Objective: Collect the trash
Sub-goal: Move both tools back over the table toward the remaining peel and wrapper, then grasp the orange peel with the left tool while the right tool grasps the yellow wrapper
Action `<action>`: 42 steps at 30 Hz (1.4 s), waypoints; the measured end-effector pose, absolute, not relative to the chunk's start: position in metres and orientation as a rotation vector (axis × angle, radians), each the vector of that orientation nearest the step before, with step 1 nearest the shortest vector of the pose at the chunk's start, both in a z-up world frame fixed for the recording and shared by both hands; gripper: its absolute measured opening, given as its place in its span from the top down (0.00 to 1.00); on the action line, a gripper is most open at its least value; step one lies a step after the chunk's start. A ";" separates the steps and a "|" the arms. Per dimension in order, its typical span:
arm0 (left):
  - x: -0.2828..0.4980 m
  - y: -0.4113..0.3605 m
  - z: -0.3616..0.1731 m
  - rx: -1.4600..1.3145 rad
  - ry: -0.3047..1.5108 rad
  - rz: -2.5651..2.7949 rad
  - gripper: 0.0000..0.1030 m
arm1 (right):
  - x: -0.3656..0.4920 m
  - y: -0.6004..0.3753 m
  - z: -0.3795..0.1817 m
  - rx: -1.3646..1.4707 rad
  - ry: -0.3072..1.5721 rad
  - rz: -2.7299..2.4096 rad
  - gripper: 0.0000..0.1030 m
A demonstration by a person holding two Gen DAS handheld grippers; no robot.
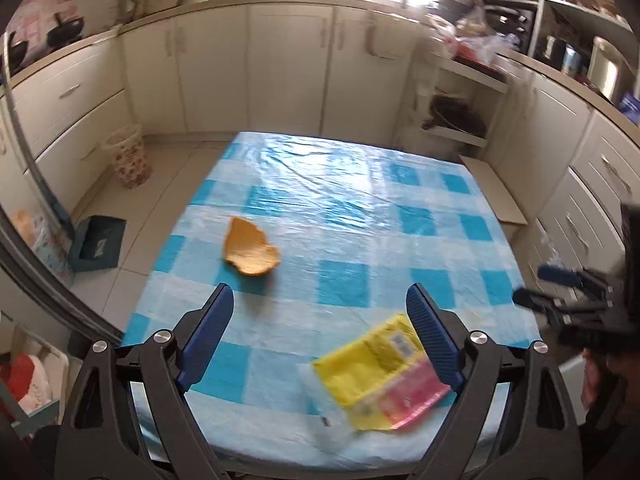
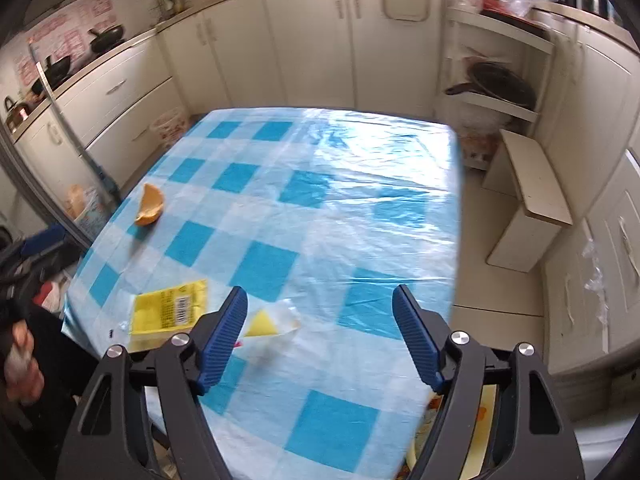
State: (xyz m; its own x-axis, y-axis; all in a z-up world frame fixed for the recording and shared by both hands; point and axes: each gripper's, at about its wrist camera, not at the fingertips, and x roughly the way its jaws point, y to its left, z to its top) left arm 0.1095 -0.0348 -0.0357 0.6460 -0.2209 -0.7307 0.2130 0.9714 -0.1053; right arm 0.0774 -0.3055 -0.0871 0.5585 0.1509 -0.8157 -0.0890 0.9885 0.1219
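Lying flat in the left wrist view's lower right, the yellow wrapper (image 1: 376,372) runs diagonally from lower left to upper right on the checked table (image 1: 344,216). Left gripper (image 1: 320,304) and right gripper (image 2: 320,304) gape empty; orange peel (image 1: 250,248) sits left of centre.

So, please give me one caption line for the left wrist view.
Open left gripper above checked table with orange peel and yellow wrapper.
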 end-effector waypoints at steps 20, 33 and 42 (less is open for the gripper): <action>0.221 0.011 -0.107 -0.004 1.001 -0.113 0.18 | 0.076 -0.141 -0.148 -0.282 1.065 0.543 0.17; 0.275 -0.010 -0.122 0.107 0.963 -0.255 0.18 | 0.073 -0.123 -0.155 -0.276 1.051 0.633 0.17; 0.258 -0.026 -0.129 0.156 0.969 -0.391 0.75 | 0.094 -0.142 -0.154 -0.183 1.069 0.581 0.70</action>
State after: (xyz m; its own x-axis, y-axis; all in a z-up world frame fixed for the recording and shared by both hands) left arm 0.2582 -0.0263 -0.1293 0.5030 -0.2537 -0.8262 0.3910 0.9193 -0.0443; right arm 0.0937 -0.1415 -0.1543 0.3483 0.3591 -0.8659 -0.5312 0.8367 0.1333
